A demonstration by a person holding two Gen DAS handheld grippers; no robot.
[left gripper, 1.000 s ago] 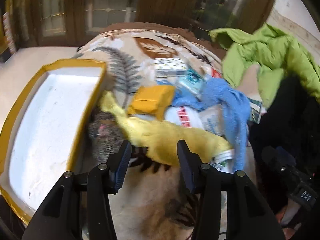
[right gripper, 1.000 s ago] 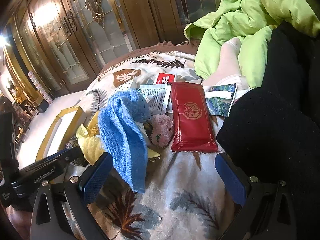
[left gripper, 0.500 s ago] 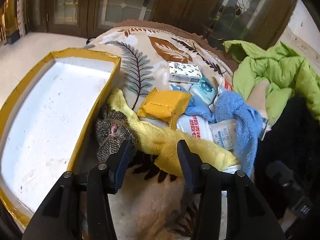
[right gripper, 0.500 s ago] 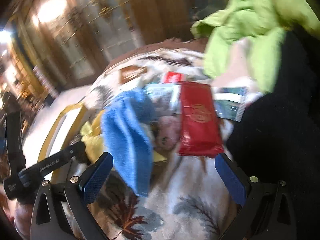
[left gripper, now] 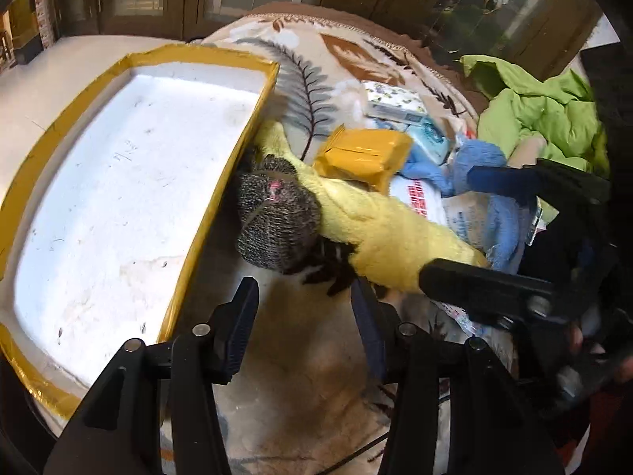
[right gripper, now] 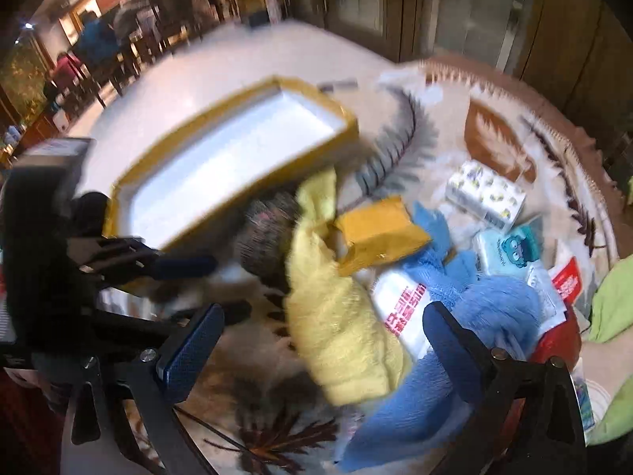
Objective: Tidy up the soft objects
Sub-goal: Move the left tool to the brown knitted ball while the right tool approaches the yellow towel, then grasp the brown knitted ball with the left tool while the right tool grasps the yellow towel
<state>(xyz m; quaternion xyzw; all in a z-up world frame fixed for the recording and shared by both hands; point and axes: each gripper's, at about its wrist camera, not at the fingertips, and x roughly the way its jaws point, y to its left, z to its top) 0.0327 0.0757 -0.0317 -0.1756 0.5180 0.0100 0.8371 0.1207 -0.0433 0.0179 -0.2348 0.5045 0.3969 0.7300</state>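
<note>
A yellow towel (left gripper: 379,217) (right gripper: 336,316) lies across a leaf-patterned blanket (left gripper: 324,59), with a grey knitted ball (left gripper: 277,217) (right gripper: 265,233) at its left end. A blue towel (left gripper: 494,194) (right gripper: 467,301) lies to its right. My left gripper (left gripper: 304,312) is open just short of the knitted ball, holding nothing. My right gripper (right gripper: 320,344) is open wide over the near end of the yellow towel; in the left wrist view its fingers (left gripper: 486,285) reach in from the right. A white tray with a yellow rim (left gripper: 245,126) (right gripper: 340,118) stands at the left.
A yellow packet (left gripper: 364,154), a white pack with red print (right gripper: 399,304), tissue packs (right gripper: 486,194) and a red packet (right gripper: 565,281) lie among the towels. A green quilt (left gripper: 542,111) is bunched at the right. Wooden glass doors stand behind; people sit far off.
My left gripper has come closer to the knitted ball. My right gripper has swung left and now stands over the yellow towel, its view blurred with motion.
</note>
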